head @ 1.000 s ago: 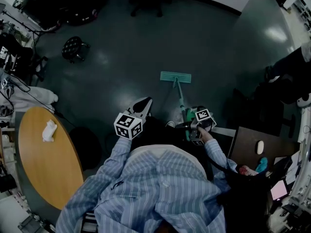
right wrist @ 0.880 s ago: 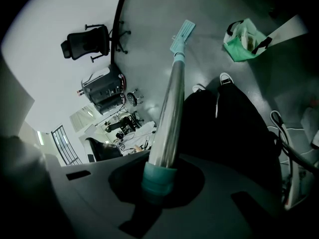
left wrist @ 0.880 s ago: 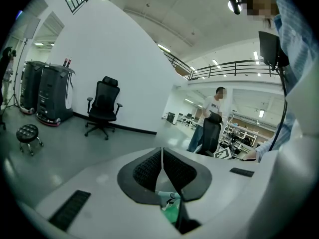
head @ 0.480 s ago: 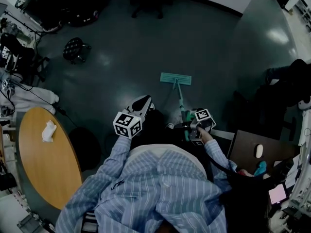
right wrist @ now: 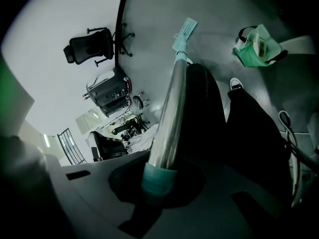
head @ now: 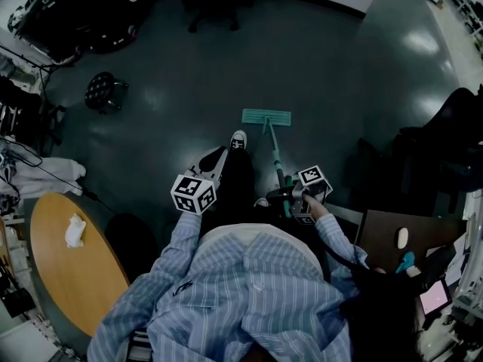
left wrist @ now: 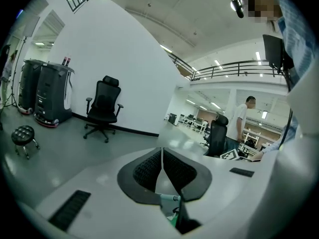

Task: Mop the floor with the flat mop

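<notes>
Open dark floor (head: pixel 332 74) lies fwd of the flat mop (head: pixel 270 138), running up to an office chair (head: pixel 207 2) & the wall at top. A stool (head: pixel 99 90) stands well apart, fwd-left. A round wooden table (head: pixel 83 285) edges in beside the person's left arm, w/ a crumpled white tissue (head: pixel 73 231) on it. A desk (head: pixel 381 232) w/ a mouse (head: pixel 402 237) sits near the right gripper (head: pixel 289 194), so it's tighter on that side. One shoe (head: pixel 238 139) is fwd, just left of the handle (head: pixel 273 157) & near the mop head (head: pixel 266 116), which is on the floor.

Only the head view takes in table, desk & both marker cubes. The left gripper view looks level across the room: white wall, black cabinets (left wrist: pixel 47 91), an upper railing (left wrist: pixel 234 68) & a standing person (left wrist: pixel 244 121) in a white top. The right gripper view looks down the shaft to the mop head; it alone shows a green bag (right wrist: pixel 256 46) on the floor off to the side.

The right gripper is clamped on the handle, jaws closed round the teal collar (right wrist: pixel 158 179) at the base of the silver shaft. The left gripper (left wrist: pixel 161 156) has its ribbed pads (left wrist: pixel 144 171) together, only a thin slit btwn them & nothing held. A small teal bit shows low in the gap; can't tell what it is. In the head view it hangs left of the handle, apart from it
</notes>
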Motion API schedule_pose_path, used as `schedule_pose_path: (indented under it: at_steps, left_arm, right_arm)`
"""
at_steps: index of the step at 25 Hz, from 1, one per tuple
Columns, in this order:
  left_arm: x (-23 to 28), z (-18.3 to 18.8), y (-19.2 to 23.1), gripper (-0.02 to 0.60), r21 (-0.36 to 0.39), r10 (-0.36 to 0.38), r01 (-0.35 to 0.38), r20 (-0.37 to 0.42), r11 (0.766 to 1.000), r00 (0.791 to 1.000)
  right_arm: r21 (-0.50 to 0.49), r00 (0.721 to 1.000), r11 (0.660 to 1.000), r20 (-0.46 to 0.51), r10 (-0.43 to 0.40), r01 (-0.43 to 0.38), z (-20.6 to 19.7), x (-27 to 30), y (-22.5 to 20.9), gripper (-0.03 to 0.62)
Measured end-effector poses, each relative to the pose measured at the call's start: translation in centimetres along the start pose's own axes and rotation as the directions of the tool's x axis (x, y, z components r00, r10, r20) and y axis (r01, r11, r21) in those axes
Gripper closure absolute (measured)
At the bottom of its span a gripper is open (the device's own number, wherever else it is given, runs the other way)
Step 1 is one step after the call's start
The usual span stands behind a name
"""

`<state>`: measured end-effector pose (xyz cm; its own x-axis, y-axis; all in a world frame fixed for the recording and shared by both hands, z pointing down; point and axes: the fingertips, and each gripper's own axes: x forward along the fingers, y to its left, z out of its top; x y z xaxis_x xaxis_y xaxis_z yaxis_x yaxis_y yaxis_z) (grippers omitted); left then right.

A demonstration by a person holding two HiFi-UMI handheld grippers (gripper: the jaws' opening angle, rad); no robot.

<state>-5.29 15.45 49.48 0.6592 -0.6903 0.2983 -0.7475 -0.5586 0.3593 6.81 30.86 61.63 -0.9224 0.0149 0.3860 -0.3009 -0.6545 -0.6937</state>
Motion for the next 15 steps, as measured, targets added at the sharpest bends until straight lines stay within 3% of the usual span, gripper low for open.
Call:
schedule_pose_path:
  at_steps: [6,15]
  left_arm:
    - [5.5,2.4,4.2,0.572,-0.004,-0.025,0.024,-0.035,1.0,0.999]
    - [13.7,6.6,11.4,0.572,-0.024,-0.07,0.068,-0.099,0.997,0.993]
  right_arm:
    - [-0.003,1.0,1.0,0.005,-0.017,0.017,4.8,-0.4,3.8,0.568]
    - [0.018,0.999,1.0,0.037,-0.006,0.005,15.7,-1.2,13.6,0.568]
